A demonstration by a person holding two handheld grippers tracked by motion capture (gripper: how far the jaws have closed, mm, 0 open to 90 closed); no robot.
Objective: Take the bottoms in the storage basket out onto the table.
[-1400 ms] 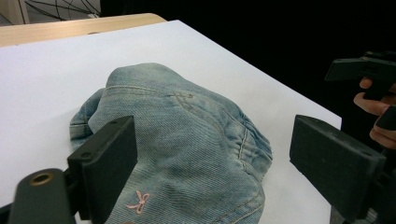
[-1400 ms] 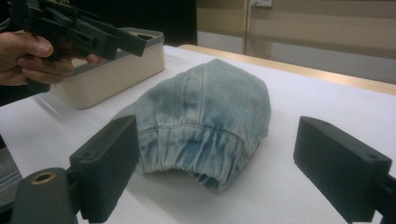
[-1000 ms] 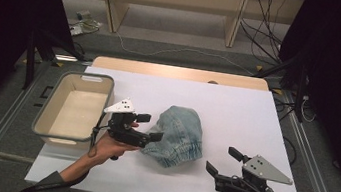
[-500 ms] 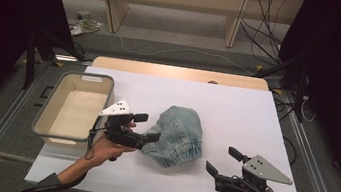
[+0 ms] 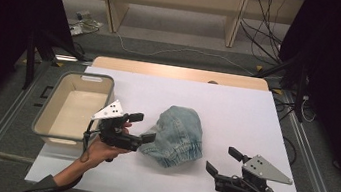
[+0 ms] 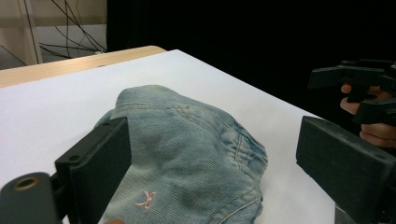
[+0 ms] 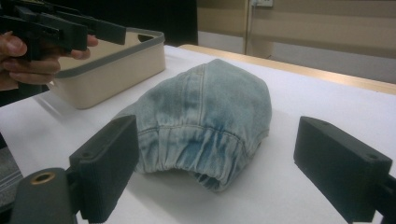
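Note:
A light blue denim cap point(image 5: 175, 134) lies crown up in the middle of the white table point(image 5: 237, 110). My left gripper point(image 5: 143, 127) stands open at the cap's left edge, jaws wide and level, pointing at it. In the left gripper view the cap point(image 6: 187, 149) lies ahead between the open jaws of that gripper point(image 6: 210, 158), and no pad presses on it. My right gripper point(image 5: 222, 160) is open near the front right of the table, clear of the cap. The right gripper view looks past that gripper point(image 7: 215, 158) at the cap point(image 7: 210, 107), with its elastic back rim facing me.
A beige bin point(image 5: 55, 110) with a grey rim stands at the table's left edge, nothing visible inside it. It shows again behind the cap point(image 7: 116, 60). A wooden strip point(image 5: 177, 71) runs along the far edge. Cables and shelving lie on the floor beyond.
My left gripper has shifted slightly left and toward the front edge, jaws still open. The cap and the right gripper have stayed put.

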